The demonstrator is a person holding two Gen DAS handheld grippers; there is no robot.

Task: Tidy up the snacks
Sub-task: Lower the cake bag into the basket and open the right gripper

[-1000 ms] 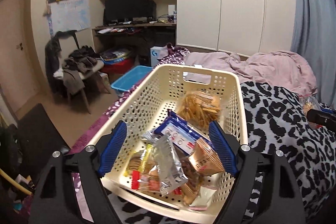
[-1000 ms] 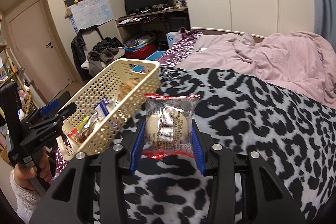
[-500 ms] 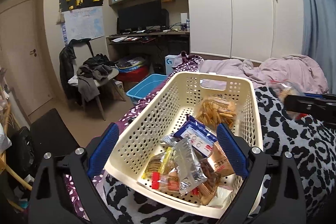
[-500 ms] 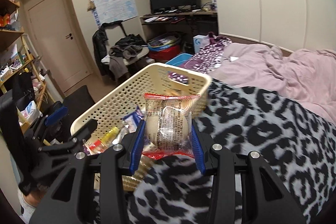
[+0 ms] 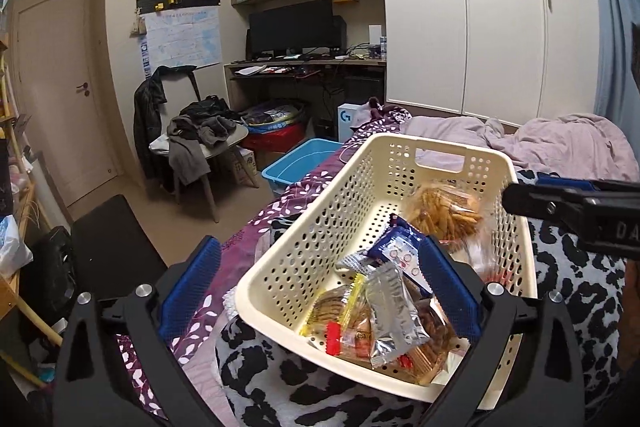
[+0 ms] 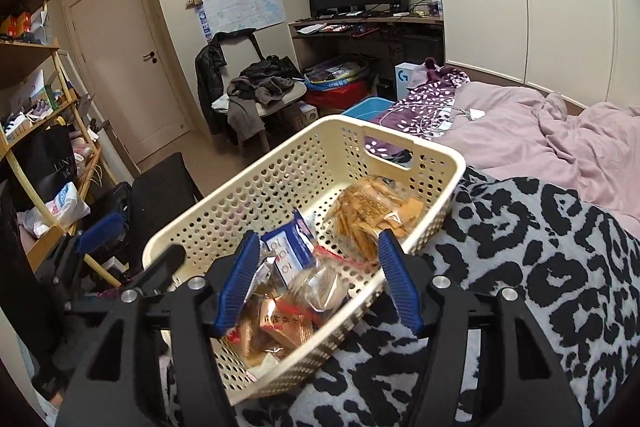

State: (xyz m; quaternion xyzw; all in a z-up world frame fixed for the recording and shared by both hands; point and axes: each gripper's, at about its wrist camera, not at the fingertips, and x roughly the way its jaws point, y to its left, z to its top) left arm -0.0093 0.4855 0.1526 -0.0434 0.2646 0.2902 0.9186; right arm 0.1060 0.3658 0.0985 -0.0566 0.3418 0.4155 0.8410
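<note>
Right gripper [image 6: 316,281] spread wide, nothing held, over the near end of the basket [image 6: 224,211]; left gripper [image 5: 320,287] also released, straddling the basket's near-left corner. Snacks look mostly binned: crinkly foil packet [image 5: 394,311], blue wrapper [image 6: 286,251], clear bag of crackers [image 6: 372,215] at far end. Perforated cream plastic basket sits on soft leopard-print blanket [image 6: 540,267]. No loose snacks visible.

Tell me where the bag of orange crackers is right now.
In the right wrist view the orange crackers lie in the basket's far end, below its handle slot.
</note>
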